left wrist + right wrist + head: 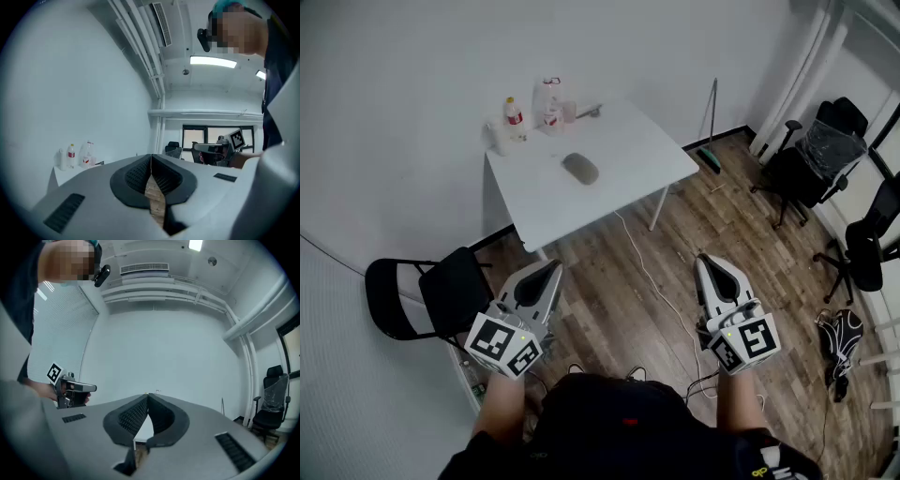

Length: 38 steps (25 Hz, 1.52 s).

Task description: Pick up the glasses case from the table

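The glasses case (pixel 579 169) is a grey oval lying near the middle of the white table (pixel 619 178), far ahead of both grippers. In the head view my left gripper (pixel 551 268) and right gripper (pixel 703 260) are held level over the wooden floor, well short of the table. Both have their jaws together with nothing between them. The left gripper view shows its own shut jaws (pixel 151 157) and the table's corner with bottles (pixel 71 156) at the left. The right gripper view shows its shut jaws (pixel 147 396) facing a bare wall. The case is hidden in both gripper views.
Bottles and a jug (pixel 546 103) stand at the table's back left. A black folding chair (pixel 427 298) is at my left, and office chairs (pixel 814 155) and a black bag (pixel 839 337) at the right. A white cable (pixel 649 277) runs across the floor.
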Each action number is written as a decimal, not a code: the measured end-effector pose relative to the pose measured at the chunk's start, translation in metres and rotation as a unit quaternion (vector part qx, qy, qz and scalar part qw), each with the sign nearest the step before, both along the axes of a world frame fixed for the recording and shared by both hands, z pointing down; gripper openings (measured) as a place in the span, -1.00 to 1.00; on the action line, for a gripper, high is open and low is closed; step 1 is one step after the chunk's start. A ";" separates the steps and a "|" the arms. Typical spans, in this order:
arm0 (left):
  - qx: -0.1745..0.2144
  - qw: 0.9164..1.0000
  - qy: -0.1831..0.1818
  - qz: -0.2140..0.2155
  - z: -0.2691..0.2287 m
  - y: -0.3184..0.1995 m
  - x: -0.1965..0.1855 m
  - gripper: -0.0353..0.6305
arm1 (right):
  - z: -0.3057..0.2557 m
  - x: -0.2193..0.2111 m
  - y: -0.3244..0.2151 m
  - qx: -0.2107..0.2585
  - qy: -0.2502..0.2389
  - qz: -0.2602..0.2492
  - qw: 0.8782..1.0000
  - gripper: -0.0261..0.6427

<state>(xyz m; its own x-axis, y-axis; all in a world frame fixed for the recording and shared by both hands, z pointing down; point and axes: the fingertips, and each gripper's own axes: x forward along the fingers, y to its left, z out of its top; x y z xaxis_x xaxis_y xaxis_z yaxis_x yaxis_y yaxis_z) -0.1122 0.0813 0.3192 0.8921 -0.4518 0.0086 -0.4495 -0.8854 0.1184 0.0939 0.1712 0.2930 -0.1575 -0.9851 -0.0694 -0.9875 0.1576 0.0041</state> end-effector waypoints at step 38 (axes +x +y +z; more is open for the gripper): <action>-0.011 0.998 -0.051 -0.034 0.034 0.043 0.090 -0.83 | 0.064 0.097 0.034 -0.042 -0.040 -0.039 0.998 -0.86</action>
